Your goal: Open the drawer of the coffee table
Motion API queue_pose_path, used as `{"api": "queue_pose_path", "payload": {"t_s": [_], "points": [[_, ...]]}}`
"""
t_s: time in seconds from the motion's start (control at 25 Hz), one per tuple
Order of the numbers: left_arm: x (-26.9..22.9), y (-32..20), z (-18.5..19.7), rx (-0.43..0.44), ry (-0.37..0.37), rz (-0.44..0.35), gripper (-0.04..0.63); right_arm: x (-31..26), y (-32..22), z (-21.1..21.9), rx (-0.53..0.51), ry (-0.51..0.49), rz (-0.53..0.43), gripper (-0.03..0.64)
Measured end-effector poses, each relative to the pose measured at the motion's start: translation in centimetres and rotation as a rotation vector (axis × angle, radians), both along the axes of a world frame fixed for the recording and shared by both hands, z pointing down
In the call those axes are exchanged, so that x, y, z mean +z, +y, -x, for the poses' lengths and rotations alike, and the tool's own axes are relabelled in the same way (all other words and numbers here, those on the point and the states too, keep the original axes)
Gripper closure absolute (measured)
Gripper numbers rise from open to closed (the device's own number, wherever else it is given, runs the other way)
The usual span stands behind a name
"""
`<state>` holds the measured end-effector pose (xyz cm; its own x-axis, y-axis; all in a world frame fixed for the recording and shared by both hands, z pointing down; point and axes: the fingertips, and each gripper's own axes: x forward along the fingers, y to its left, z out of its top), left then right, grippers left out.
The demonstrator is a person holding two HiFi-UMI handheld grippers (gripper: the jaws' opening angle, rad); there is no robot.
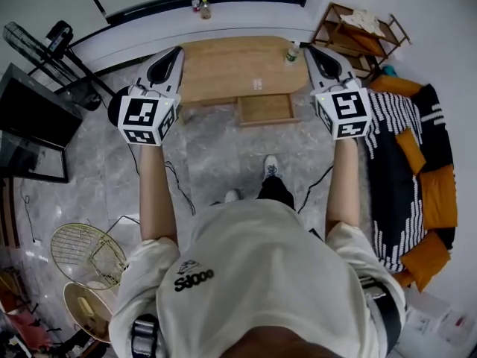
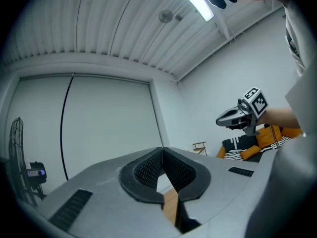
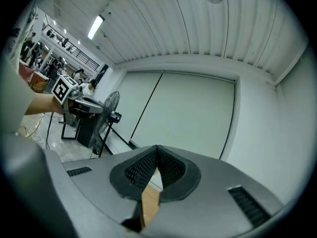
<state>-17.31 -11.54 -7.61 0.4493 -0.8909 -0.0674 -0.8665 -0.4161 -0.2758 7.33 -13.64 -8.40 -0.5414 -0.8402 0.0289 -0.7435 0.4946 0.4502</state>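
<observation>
White shirt [image 1: 253, 274] nearest; left gripper [image 1: 177, 50], right gripper [image 1: 308, 49] level, fingers closed tight, empty; coffee table [image 1: 223, 66] ahead below fingertips, open drawer [image 1: 266, 109] between them.

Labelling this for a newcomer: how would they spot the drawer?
Look at the long wooden coffee table at the head view's top centre. On its near edge, right of centre, a shallow wooden box juts out over the grey floor: the drawer. Unlike the flat tabletop, it is rimmed and pulled out.
</observation>
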Motion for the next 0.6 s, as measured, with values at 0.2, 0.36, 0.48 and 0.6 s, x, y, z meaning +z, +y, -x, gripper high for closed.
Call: {"api": "queue_pose_path", "payload": {"t_s": [0.2,0.36,0.48,0.6], "points": [[-0.6,1.8,-1.8,0.039,-0.013,-0.03,0.577,-0.3,1.9,0.2,-0.015,0.002,-0.015,0.611],[-0.3,2.6,-3.1,0.078,-0.024,-0.029,0.577,-0.7,2.6,0.5,-0.029,-0.012,-0.032,0.611],[-0.3,2.9,-3.5,0.092,-0.035,-0.032,0.577,-0.6,2.9,1.0,-0.034,-0.008,-0.031,0.611],[-0.9,2.8,-3.9,0.099,-0.04,-0.044,0.577,-0.5,2.9,1.0,-0.036,0.005,-0.027,0.611]]}}
